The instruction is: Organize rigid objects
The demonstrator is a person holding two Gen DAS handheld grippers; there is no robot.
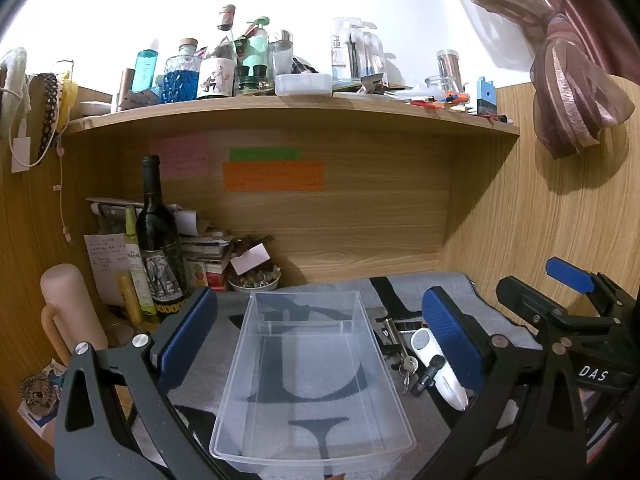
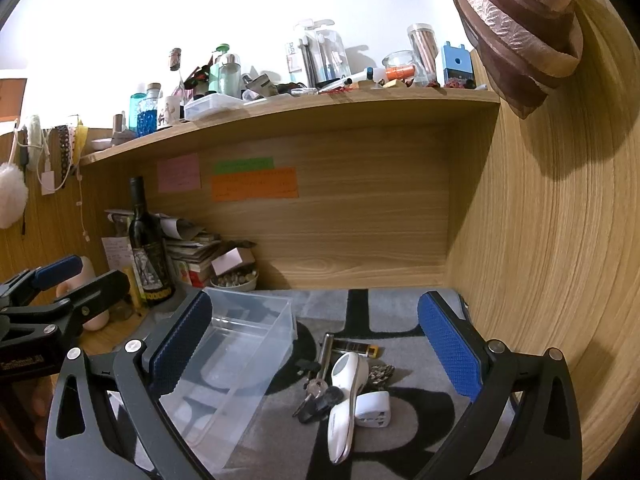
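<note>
My left tool (image 1: pixel 320 344) is spread wide, nothing between its pads, framing the clear plastic bin (image 1: pixel 312 376) on the grey patterned mat (image 1: pixel 448 292) covering the tabletop. My right tool (image 2: pixel 316 344) also gapes empty above the pile just right of the bin: white handheld device (image 2: pixel 346 396), keys (image 2: pixel 316 394), white adapter (image 2: pixel 374 408), black-and-yellow lighter (image 2: pixel 356 347). Wine bottle (image 1: pixel 156 240) stands far left.

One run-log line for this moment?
left claw: open, over clear bin | right claw: open, above white device, keys | bin: empty
</note>
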